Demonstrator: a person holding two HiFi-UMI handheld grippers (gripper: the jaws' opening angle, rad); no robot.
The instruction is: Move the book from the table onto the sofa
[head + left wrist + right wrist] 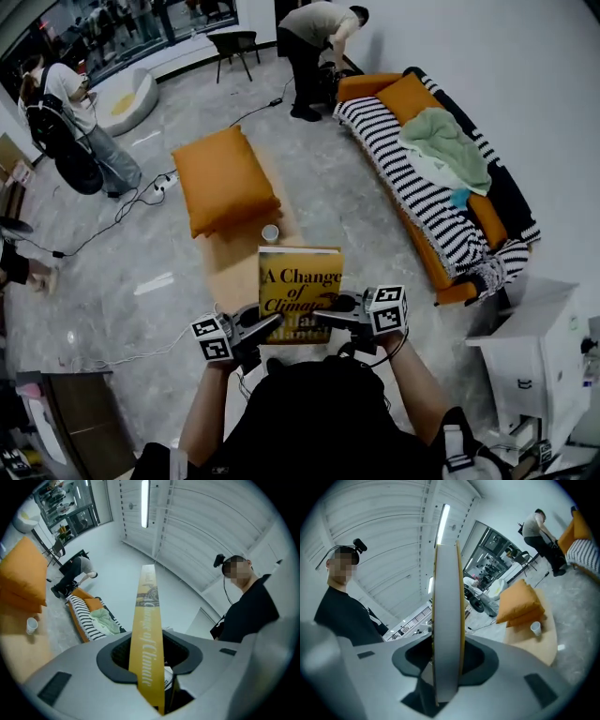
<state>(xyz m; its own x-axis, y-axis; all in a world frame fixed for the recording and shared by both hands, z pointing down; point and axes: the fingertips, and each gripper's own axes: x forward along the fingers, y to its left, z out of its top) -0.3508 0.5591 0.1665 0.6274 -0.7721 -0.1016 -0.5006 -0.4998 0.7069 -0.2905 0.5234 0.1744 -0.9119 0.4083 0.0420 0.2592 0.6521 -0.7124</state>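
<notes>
A yellow hardback book (300,281) titled "A Change of Climate" stands upright in the air above the near end of the low wooden table (230,272). My left gripper (270,325) is shut on its lower left edge and my right gripper (325,315) on its lower right edge. In the left gripper view the yellow spine (147,634) runs up between the jaws of the left gripper (149,667). The white page edge (447,620) fills the jaws of the right gripper (447,665). The orange sofa (427,202) with a striped blanket lies to the right.
A large orange cushion (223,178) and a paper cup (270,232) sit on the table. A green cloth (441,145) lies on the sofa. One person (314,42) bends over at the sofa's far end, another (66,112) stands left. A white cabinet (534,366) stands near right.
</notes>
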